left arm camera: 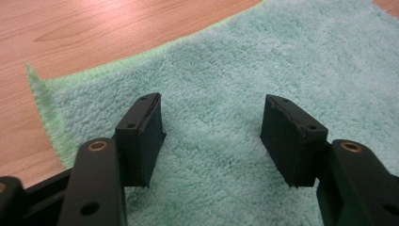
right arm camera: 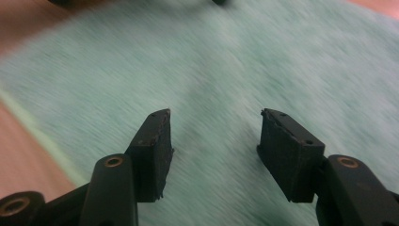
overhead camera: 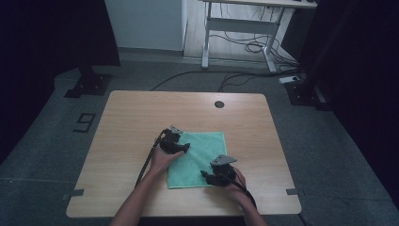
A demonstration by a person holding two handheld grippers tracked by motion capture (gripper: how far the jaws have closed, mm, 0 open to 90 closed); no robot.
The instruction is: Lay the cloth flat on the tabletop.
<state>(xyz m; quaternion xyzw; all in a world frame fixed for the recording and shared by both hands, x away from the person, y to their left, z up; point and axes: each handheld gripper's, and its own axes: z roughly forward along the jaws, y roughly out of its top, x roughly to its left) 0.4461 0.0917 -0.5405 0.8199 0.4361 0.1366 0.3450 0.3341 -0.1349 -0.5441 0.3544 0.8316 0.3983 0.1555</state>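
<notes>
The green towel (overhead camera: 200, 160) is laid flat on the wooden worktop (overhead camera: 131, 113), a little toward 6 o'clock of its middle, with bare wood seen on every side of it. The left tool (overhead camera: 185, 148) is held over the towel's edge at 9 o'clock, near the corner at 10 o'clock. In the left gripper view its jaws are spread wide over the pile, with nothing pinched between them, and a hemmed towel corner (left arm camera: 35, 77) is seen beyond them. The right tool (overhead camera: 205, 175) is held over the towel's 5 o'clock part. Its jaws are likewise released above the cloth, as is seen in the blurred right gripper view, and no fold is caught.
</notes>
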